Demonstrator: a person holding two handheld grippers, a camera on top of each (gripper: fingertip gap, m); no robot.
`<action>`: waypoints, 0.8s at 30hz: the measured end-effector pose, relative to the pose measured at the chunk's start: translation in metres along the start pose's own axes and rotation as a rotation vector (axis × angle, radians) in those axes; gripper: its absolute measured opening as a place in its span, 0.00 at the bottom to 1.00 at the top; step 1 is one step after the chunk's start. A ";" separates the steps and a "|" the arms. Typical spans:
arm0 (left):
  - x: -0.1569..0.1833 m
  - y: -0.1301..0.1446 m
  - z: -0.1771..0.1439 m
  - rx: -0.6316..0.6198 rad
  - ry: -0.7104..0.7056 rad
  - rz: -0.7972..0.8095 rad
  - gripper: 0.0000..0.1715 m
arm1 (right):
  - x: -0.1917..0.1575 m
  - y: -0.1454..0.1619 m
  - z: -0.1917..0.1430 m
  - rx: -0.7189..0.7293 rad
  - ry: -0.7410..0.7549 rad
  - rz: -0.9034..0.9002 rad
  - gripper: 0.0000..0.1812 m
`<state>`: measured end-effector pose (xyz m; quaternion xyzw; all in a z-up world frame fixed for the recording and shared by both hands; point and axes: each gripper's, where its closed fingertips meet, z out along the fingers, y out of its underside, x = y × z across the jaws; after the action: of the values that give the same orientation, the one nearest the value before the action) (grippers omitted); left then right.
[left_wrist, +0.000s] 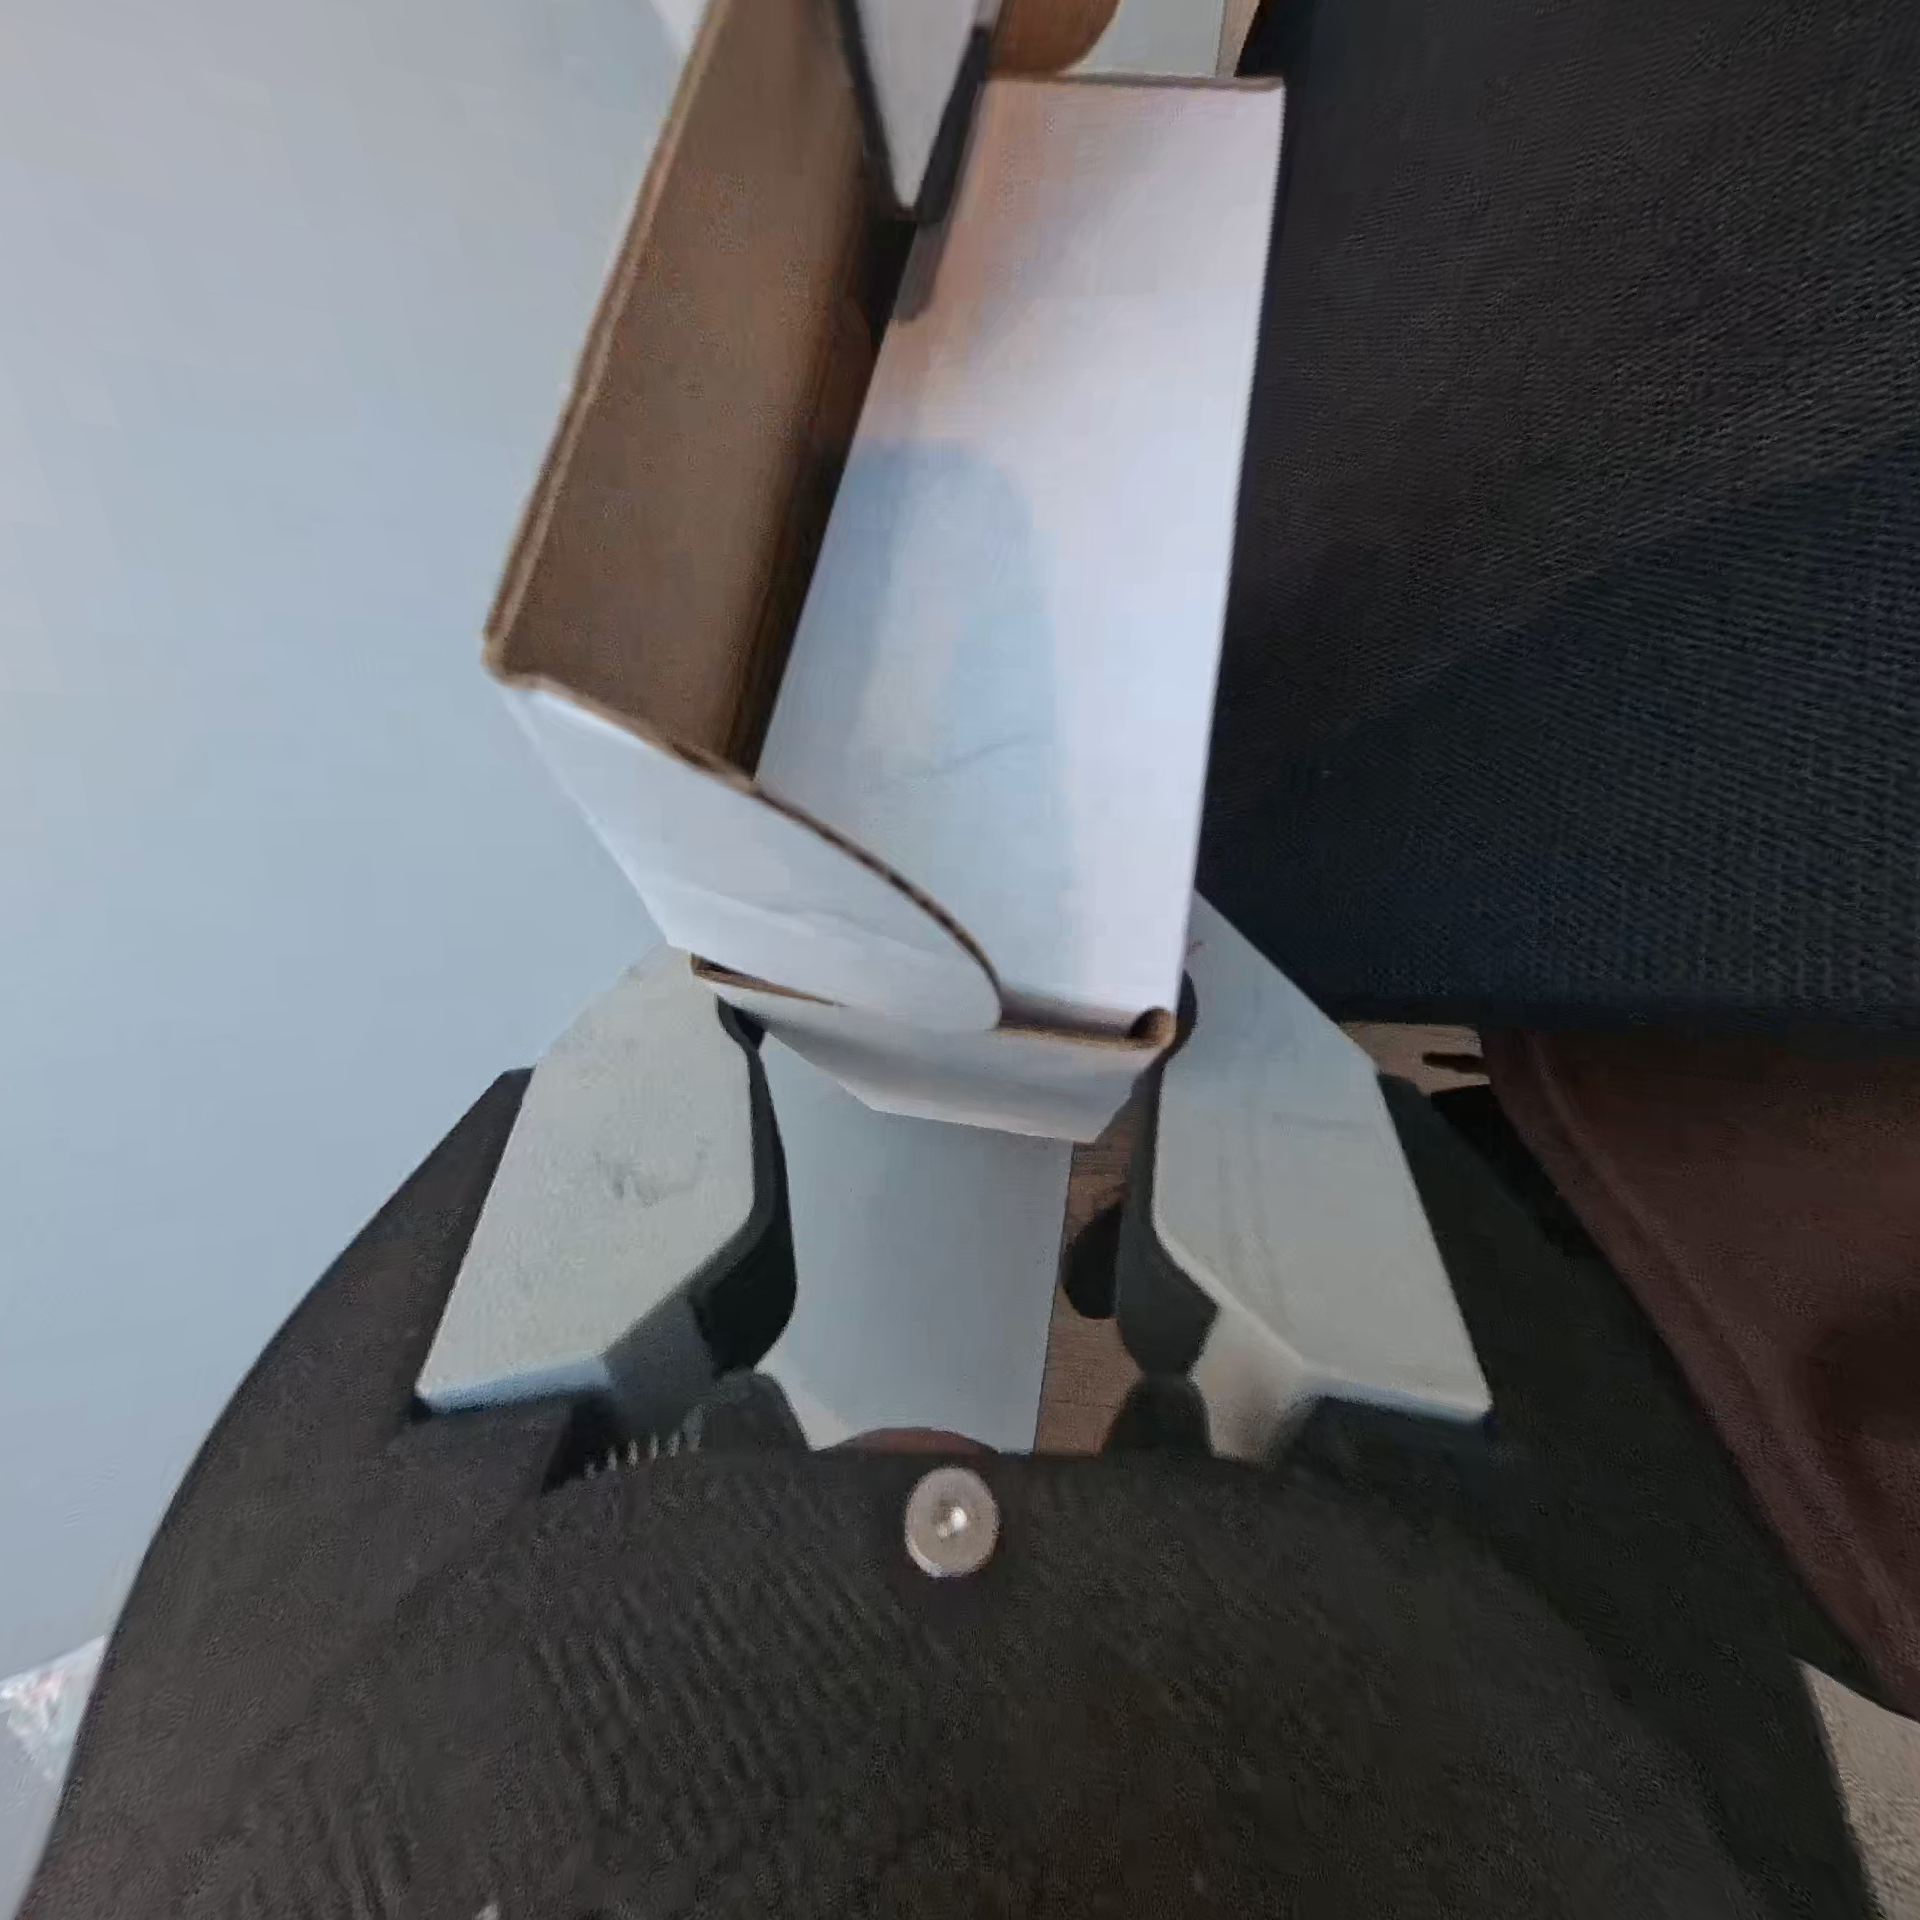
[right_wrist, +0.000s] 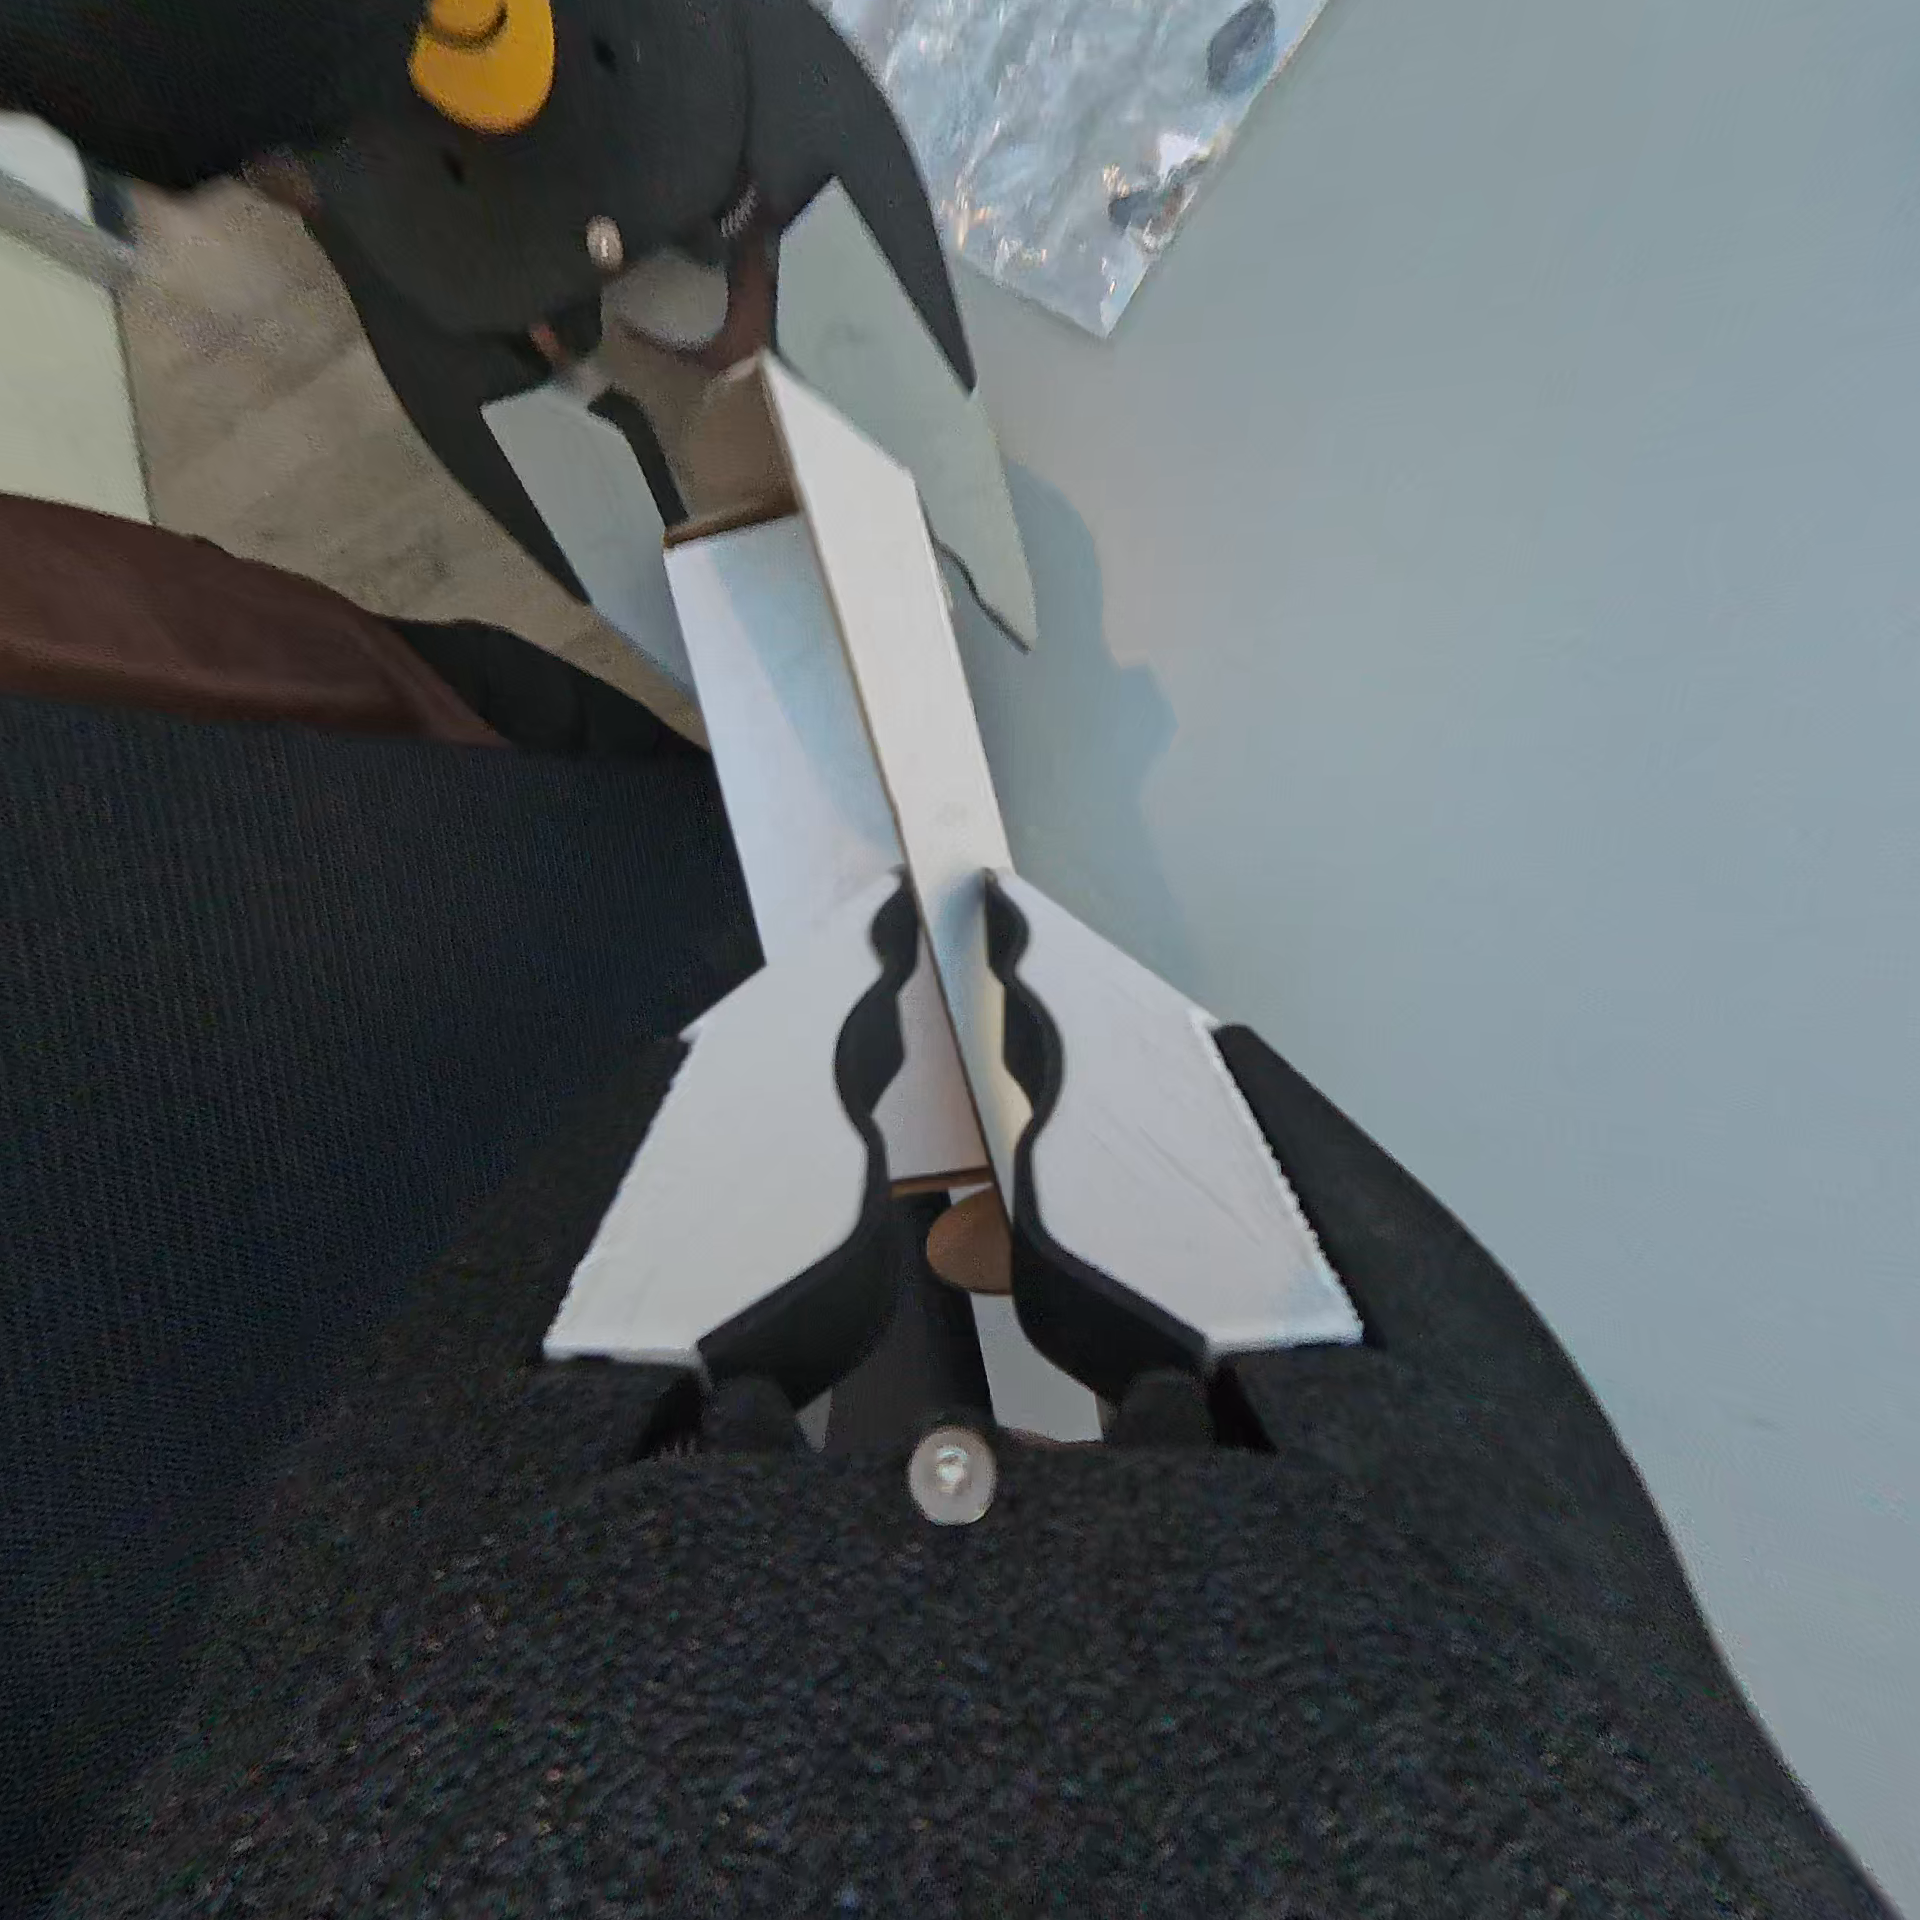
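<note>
Carton gripped at both ends, over the table edge

Cardboard carton (left_wrist: 1018, 582), white outside and brown inside, hangs between my two tongs above the pale table (left_wrist: 260, 727). My left gripper (left_wrist: 956, 1029) has its fingers at the near end of the carton, one on each side of the folded end flap; contact looks firm, but blur keeps me from being sure. My right gripper (right_wrist: 940, 904) pinches a thin upright wall of the carton between its wavy black pads (right_wrist: 868, 1029). Dark knitted fabric (left_wrist: 1558, 520) lies just beside the carton on my side, so little room there. Table surface toward the far side is open. A clear plastic bag (right_wrist: 1060, 135) lies beyond the left tongs.
</note>
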<state>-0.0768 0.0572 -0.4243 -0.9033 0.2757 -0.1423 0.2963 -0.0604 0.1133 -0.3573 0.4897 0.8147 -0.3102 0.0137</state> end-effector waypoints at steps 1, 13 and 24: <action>0.002 0.001 -0.001 0.002 0.008 -0.006 0.43 | 0.001 0.000 0.001 -0.003 0.032 -0.017 0.04; -0.047 -0.047 -0.109 0.170 -0.136 -0.183 0.43 | 0.010 -0.054 -0.029 -0.052 0.451 -0.443 0.00; -0.062 -0.019 -0.102 0.101 -0.282 -0.309 0.00 | -0.031 -0.079 -0.010 0.088 0.386 -0.459 0.12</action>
<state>-0.1618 0.0589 -0.3386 -0.9298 0.0822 -0.0719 0.3514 -0.1052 0.0678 -0.2999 0.3428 0.8774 -0.2415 -0.2332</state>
